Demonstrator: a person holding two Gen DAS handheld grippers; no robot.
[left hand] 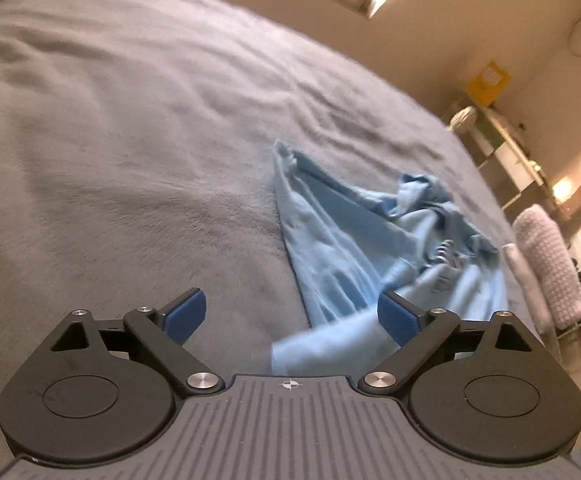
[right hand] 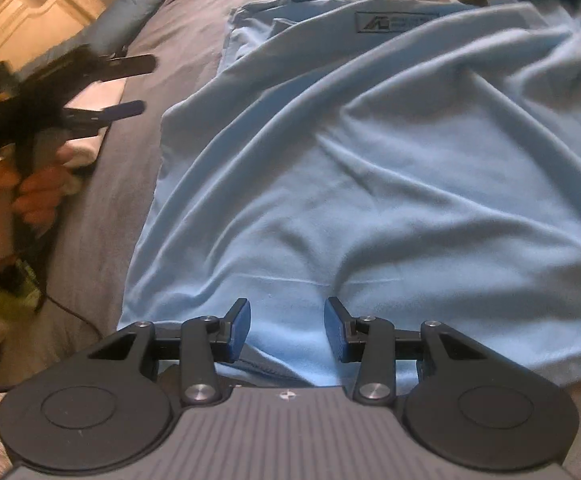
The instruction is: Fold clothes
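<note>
The shirt [right hand: 370, 168] lies spread on the bed [right hand: 122, 184], its printed label [right hand: 396, 22] at the far end, toward 12 o'clock in the right wrist view. The right gripper [right hand: 286, 328] sits over the near hem at 6 o'clock. The left gripper [right hand: 126, 86] is at 9 o'clock, off the shirt's left edge, above the bed, before a pile of folded cloth [right hand: 90, 120]. A pillow [right hand: 130, 12] lies at 11 o'clock.
</note>
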